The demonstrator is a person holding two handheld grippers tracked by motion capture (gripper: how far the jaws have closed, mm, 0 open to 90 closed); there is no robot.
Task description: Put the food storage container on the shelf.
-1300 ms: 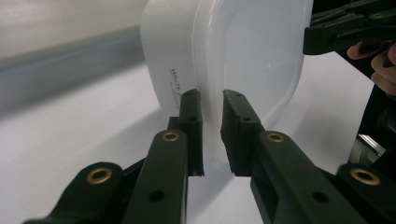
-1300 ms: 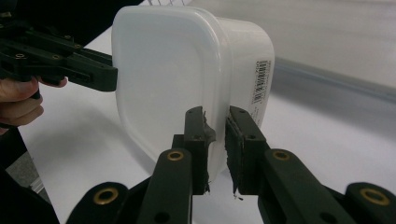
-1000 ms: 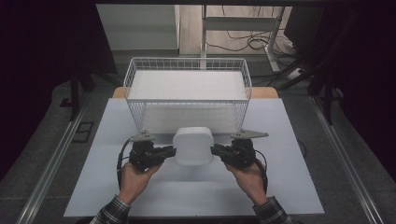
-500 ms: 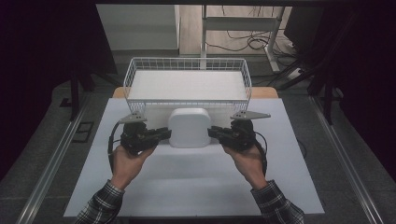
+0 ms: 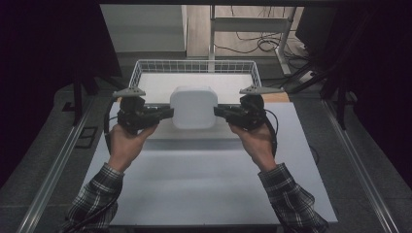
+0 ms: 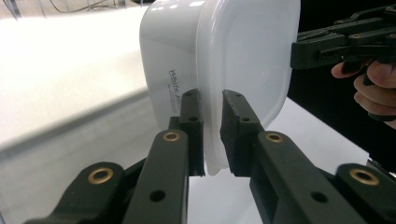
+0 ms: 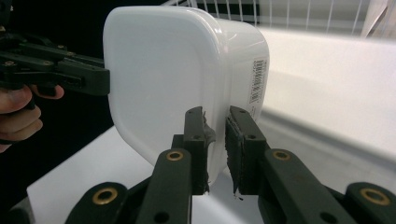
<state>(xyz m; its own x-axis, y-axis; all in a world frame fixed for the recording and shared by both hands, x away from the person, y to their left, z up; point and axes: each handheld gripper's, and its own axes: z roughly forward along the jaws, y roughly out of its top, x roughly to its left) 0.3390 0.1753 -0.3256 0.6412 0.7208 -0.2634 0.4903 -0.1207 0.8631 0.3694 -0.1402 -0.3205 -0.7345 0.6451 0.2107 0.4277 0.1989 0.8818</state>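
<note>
Lifted further since a second ago: the white rounded-square plastic container with lid was low over the near table and is now up and farther out, in front of the near wall of the white wire basket.

Left gripper jaws: nearly closed, pinching the thin lid rim on the container's left edge. Right gripper jaws: same, nearly closed on the rim at the right edge. Each gripper view shows the other gripper at the far side of the container, with fingers on its handle.

Container is held clear of the table, between the two grippers, lid face toward the person. Handwritten text on its side wall in the left gripper view, too partial to read. Barcode label on the side wall in the right gripper view.

High view: left gripper and right gripper level with each other, one each side. Left hand and right hand come in from the near edge, plaid sleeves.

Below: white table. Basket sits at its far end. Beyond that, cables on the floor.
</note>
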